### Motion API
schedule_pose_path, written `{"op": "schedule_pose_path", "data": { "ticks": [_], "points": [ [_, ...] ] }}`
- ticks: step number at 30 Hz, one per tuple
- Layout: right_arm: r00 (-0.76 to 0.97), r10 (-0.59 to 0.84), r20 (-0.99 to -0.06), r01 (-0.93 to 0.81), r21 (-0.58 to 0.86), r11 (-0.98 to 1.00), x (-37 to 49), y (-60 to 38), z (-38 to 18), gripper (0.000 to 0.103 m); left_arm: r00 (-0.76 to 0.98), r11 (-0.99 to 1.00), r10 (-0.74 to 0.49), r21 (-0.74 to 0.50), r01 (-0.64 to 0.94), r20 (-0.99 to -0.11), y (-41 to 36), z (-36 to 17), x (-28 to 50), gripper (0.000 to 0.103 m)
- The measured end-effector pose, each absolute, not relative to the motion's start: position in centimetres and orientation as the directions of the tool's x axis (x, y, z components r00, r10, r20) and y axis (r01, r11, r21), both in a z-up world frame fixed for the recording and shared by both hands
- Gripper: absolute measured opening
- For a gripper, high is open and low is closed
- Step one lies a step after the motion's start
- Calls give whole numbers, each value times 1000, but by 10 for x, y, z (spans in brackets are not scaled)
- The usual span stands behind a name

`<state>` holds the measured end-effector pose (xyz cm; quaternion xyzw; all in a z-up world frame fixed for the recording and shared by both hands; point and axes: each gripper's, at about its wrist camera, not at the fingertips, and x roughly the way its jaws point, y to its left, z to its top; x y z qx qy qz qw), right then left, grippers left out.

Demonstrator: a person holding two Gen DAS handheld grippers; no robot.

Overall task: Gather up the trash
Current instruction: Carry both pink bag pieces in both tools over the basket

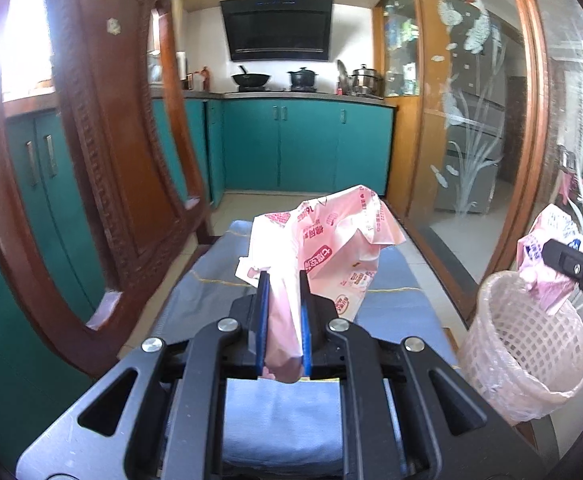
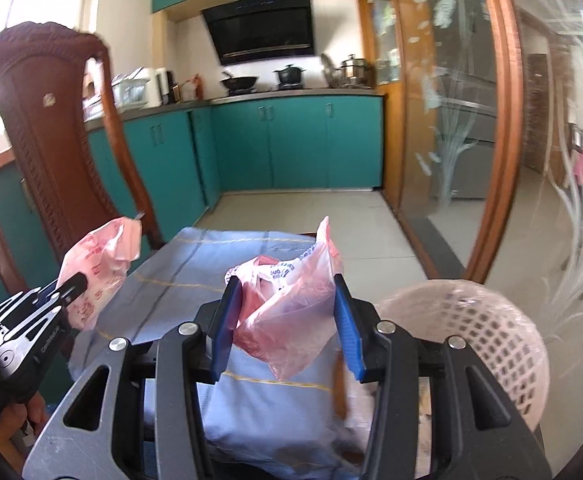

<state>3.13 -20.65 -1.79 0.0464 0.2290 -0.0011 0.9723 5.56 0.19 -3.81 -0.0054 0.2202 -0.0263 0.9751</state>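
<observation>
Left gripper (image 1: 283,280) was nearly closed, pinching a crumpled pink printed wrapper (image 1: 331,240) held up left of the basket (image 1: 531,344). Right gripper (image 2: 287,296) was part-open, clamped on a wadded pink plastic bag (image 2: 287,304) just left of the basket rim. Both looked light, limp and slippery, so gripping the bunched middle probably beat gripping a loose edge.

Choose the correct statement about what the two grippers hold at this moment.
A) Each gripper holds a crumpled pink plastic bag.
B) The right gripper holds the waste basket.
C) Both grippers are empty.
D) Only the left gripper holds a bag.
A: the left gripper has its fingers shut on a pink printed bag, and the right gripper clamps another pink bag near the waste basket.
</observation>
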Motion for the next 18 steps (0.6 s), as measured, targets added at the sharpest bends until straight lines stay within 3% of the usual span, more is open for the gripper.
{"op": "schedule_pose_path", "data": {
  "ticks": [18],
  "points": [
    [836, -198, -511, 327, 175, 929, -35, -349, -49, 45, 710, 863, -460, -80, 498, -533, -169, -50, 71, 14]
  ]
}}
